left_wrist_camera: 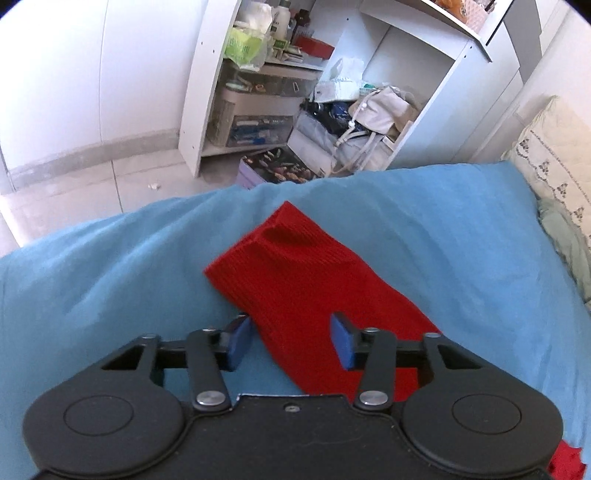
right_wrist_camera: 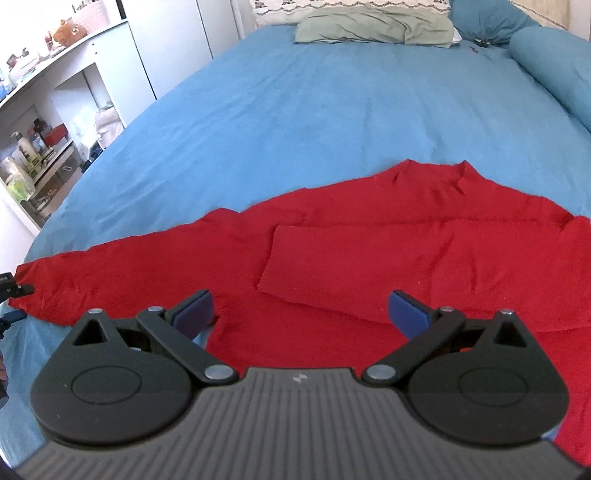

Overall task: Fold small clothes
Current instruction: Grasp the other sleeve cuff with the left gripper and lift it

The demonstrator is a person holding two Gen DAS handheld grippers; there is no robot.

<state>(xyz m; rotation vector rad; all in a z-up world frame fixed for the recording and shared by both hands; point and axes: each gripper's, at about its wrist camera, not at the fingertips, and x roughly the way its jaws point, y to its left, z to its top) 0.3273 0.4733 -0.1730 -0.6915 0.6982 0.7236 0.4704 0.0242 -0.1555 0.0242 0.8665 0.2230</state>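
From the left wrist camera we see our left gripper (left_wrist_camera: 291,341) low over a bed with a blue sheet (left_wrist_camera: 110,280). Its two blue pads (left_wrist_camera: 343,345) stand apart. The end of a red sleeve (left_wrist_camera: 295,273) lies flat on the sheet and runs between the pads. The left pad sits just beside the sleeve's edge, and the right pad is over the red cloth. We do not see the pads squeezing it. The cuff end points away from us, toward the edge of the bed. Past the bed stands a white shelf unit (left_wrist_camera: 207,92) full of boxes, bottles and bags, with a white bag (left_wrist_camera: 380,107) in the lower part. A pillow with a flower print (left_wrist_camera: 554,155) sits at the right. From the right wrist camera we see our right gripper (right_wrist_camera: 301,314) with its fingers wide apart and nothing between them but the cloth below. A red sweater (right_wrist_camera: 443,258) lies spread out on the blue sheet (right_wrist_camera: 295,110). One sleeve (right_wrist_camera: 332,269) is folded in across the body, and the other sleeve (right_wrist_camera: 92,280) stretches out to the left. At the far left edge we can see a bit of the left gripper (right_wrist_camera: 11,288) by that sleeve's end. A green pillow (right_wrist_camera: 373,26) lies at the far end of the bed, and a rolled blue blanket (right_wrist_camera: 554,70) lies at the right.
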